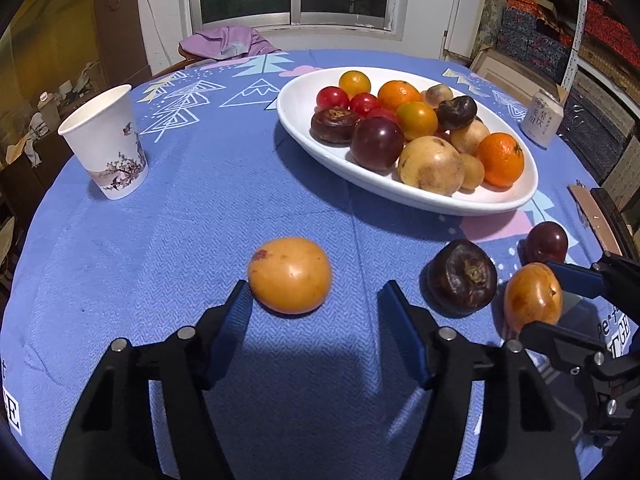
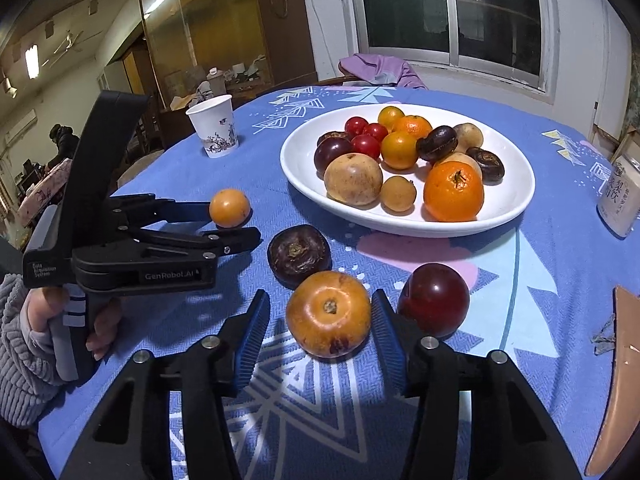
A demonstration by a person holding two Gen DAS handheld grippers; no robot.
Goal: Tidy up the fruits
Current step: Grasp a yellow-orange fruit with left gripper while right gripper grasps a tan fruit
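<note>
A smooth orange fruit (image 1: 290,276) lies on the blue cloth between the tips of my left gripper (image 1: 315,286). The left pad is at its side and a gap shows on the right, so the jaws stand open. A brownish-orange fruit (image 2: 328,314) with its stem end up sits between the fingers of my right gripper (image 2: 320,296). The right pad is against it, the left pad is a little clear, so this gripper is open too. A dark wrinkled fruit (image 2: 299,254) and a dark red plum (image 2: 434,300) lie beside it. The white oval plate (image 2: 516,196) holds several mixed fruits.
A paper cup (image 1: 106,144) stands at the far left and a drink can (image 1: 542,118) at the far right. A brown object (image 2: 618,380) lies at the table's right edge. A hand in a grey sleeve (image 2: 24,332) holds the left gripper (image 2: 234,224).
</note>
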